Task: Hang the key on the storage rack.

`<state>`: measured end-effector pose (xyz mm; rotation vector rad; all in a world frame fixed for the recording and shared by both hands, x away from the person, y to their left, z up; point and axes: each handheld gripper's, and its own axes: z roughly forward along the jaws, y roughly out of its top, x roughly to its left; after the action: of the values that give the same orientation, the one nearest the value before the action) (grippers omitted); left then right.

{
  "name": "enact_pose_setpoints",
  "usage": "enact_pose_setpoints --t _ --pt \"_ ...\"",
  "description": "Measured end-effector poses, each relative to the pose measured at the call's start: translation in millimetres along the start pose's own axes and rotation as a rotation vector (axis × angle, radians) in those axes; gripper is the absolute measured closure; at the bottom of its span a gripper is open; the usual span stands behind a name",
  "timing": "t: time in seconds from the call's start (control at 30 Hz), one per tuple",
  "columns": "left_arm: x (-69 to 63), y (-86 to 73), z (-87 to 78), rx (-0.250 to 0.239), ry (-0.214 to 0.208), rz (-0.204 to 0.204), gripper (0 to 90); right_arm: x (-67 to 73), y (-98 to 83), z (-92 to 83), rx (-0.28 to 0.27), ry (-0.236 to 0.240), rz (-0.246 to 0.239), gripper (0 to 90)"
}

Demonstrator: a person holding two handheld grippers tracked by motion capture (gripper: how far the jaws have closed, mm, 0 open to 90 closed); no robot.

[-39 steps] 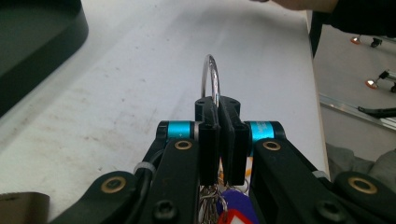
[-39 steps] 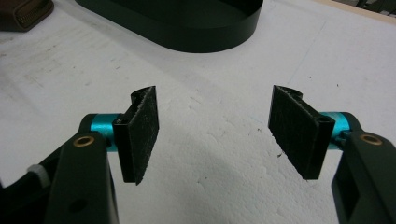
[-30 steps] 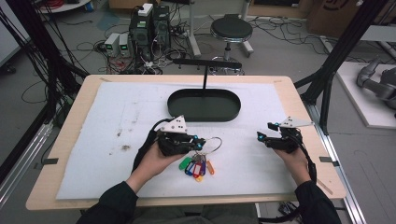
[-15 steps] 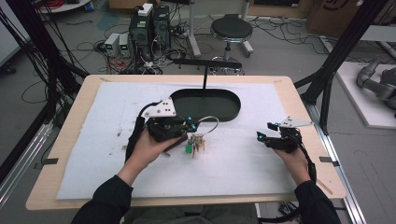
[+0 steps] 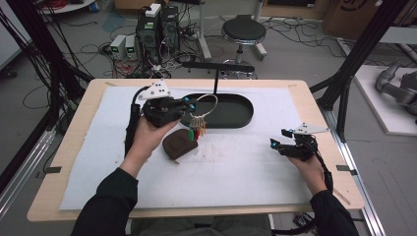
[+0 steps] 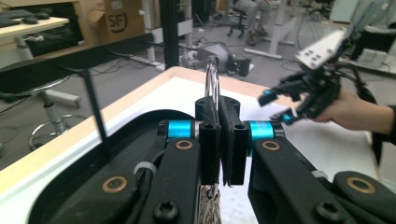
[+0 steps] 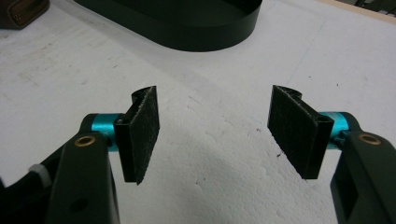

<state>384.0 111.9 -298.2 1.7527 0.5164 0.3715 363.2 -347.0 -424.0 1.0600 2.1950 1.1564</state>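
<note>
The left gripper (image 5: 193, 109) holds a large metal key ring (image 5: 206, 104) pinched edge-on between fully closed jaws, lifted clear of the table beside the near rim of the oval black tray (image 5: 236, 120). From the ring hangs a cluster of small keys with red and green plastic tags (image 5: 195, 129), and below them a brown pouch (image 5: 179, 144), apparently leather, rests on or just above the white mat (image 5: 246, 167); whether it has left the surface cannot be told from the high view. In the left gripper view the ring (image 6: 211, 81) rises as a thin bright wire loop above the black pads, with a braided strap (image 6: 208, 207) emerging beneath them. The step in hand appears to be hanging the ring on the stand: a slender black post (image 5: 215, 81) rises from the tray and carries a horizontal bar (image 5: 219, 66). To do it well, keep the pinch firm on the smooth, hard wire, let the swinging keys settle, and present the open loop squarely to the bar's end. The right gripper (image 5: 284, 146) rests well apart on the mat, its jaws wide and empty, and its rough felt-like pads (image 7: 144, 126) face each other over the pitted, foam-like surface.
</note>
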Motion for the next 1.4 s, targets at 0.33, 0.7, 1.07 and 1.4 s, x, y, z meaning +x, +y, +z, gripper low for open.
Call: enact_pose_setpoints --t 0.33,0.7,1.07,1.4 --pt "40.2 11.6 3.9 -0.020 0.046 -0.032 86.6 -0.1 -0.1 0.4 0.001 0.001 0.002 35.0" --pt "68.8 10.7 18.1 -0.001 0.101 -0.052 86.6 -0.5 -0.2 0.2 0.001 0.000 0.003 35.0" --pt "95.0 0.2 33.0 -0.001 0.171 -0.091 86.6 -0.6 -0.3 1.3 0.003 0.002 0.003 35.0" --pt "113.1 -12.7 40.7 -0.008 0.228 -0.150 86.6 -1.1 -0.4 0.2 -0.001 0.003 0.008 35.0"
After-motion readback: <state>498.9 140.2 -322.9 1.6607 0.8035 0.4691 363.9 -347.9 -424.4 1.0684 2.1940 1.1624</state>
